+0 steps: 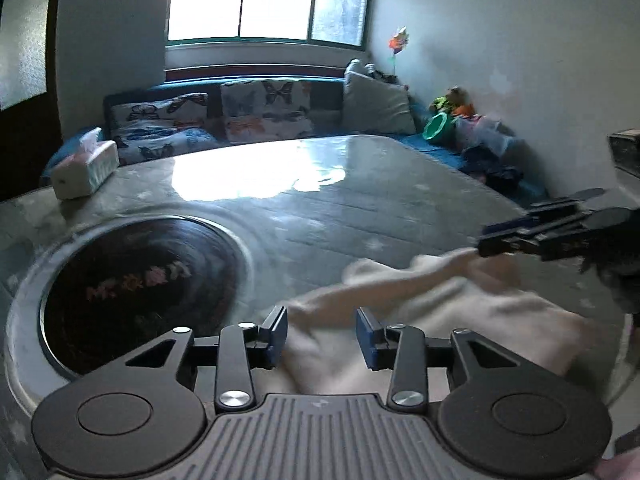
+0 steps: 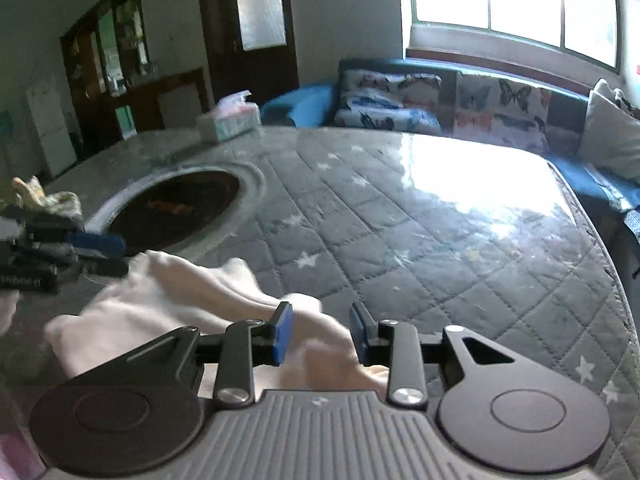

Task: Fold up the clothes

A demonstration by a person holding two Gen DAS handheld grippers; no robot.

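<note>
A cream-white garment [image 1: 440, 312] lies bunched on the grey quilted table cover [image 1: 320, 216]. My left gripper [image 1: 321, 338] is open, its jaws apart over the garment's near edge. My right gripper [image 2: 320, 334] is open too, jaws apart with the same garment [image 2: 168, 296] between and below them. In the left wrist view the right gripper [image 1: 536, 232] comes in from the right, at the cloth's far corner. In the right wrist view the left gripper [image 2: 72, 252] shows at the left edge beside the cloth. The picture is blurred by motion.
A round dark inset [image 1: 140, 288] sits in the table, left of the garment. A tissue box [image 1: 86, 170] stands at the far left corner. A sofa with butterfly cushions [image 1: 264, 108] lies beyond the table. A crumpled patterned cloth [image 2: 44, 196] lies at the left.
</note>
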